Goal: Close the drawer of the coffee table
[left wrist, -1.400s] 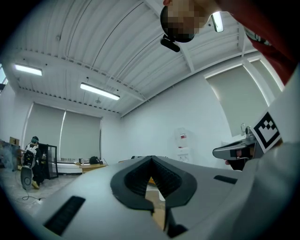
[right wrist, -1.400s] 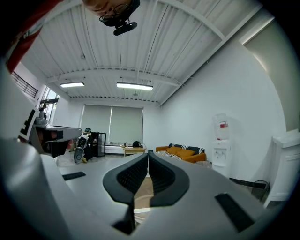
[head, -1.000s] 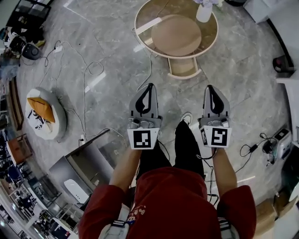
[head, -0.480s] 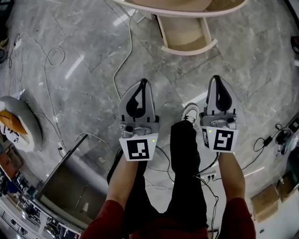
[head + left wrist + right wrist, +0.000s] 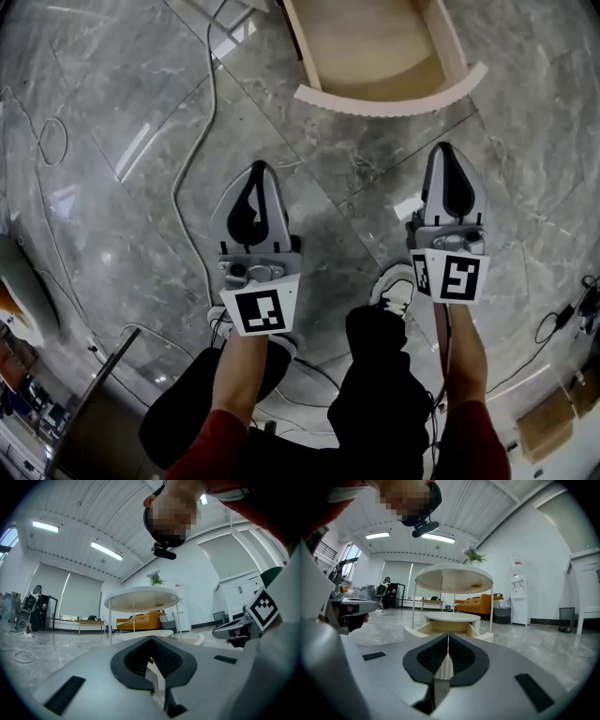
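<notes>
Drawer [image 5: 394,101], one, open under one coffee table [image 5: 453,578], left tool [image 5: 260,169] and right tool [image 5: 447,150] both clenched, empty.

Person's left grey-and-black two-jaw gripper [image 5: 260,169]: points forward, roughly level, jaws together, nothing between them. Person's right grey-and-black two-jaw gripper [image 5: 446,150]: parallel to it, well apart, a little further forward, jaws pressed together, empty. Bare left forearm [image 5: 240,375] and bare right forearm [image 5: 459,352] run straight back from the marker cubes into red sleeves [image 5: 214,448].
</notes>
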`<state>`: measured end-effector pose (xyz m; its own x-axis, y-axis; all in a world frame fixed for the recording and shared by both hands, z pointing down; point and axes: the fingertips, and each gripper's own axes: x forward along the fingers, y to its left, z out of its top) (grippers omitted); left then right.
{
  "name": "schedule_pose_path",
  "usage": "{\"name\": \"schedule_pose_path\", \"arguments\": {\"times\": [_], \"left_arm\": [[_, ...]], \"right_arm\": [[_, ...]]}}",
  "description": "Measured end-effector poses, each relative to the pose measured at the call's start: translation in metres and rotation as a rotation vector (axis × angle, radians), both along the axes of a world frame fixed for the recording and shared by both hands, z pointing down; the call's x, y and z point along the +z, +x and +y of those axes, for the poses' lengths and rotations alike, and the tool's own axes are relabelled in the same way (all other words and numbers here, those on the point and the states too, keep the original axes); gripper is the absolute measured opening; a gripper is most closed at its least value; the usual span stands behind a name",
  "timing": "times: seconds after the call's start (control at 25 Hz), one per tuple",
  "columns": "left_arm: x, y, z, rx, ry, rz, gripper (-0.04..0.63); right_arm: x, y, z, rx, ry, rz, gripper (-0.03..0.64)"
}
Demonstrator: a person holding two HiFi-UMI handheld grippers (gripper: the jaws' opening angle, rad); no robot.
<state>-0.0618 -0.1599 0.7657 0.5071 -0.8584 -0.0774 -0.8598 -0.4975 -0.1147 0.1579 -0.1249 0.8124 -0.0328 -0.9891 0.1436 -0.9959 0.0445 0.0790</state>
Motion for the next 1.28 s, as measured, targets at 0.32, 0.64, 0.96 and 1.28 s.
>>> {"name": "schedule_pose_path", "arguments": {"times": [0.32, 0.64, 0.96, 1.28], "left_arm": [[0.068, -0.003, -0.001, -0.041, -0.014, -0.004, 0.009], [0.079, -0.006, 0.001, -0.05, -0.064, -0.012, 0.009], [0.085, 0.006, 0.007, -0.052, -0.091, 0.01, 0.009], [0.094, 0.009, 0.011, -0.062, -0.113, -0.004, 0.009]], "right_arm": [[0.074, -0.002, -0.008, 0.025, -0.023, -0.064, 0.023], [0.081, -0.004, -0.014, -0.011, -0.047, -0.052, 0.025], [0.102, -0.022, -0.03, -0.053, -0.09, -0.071, 0.27], [0.107, -0.019, -0.05, -0.002, -0.121, -0.127, 0.288]]}}
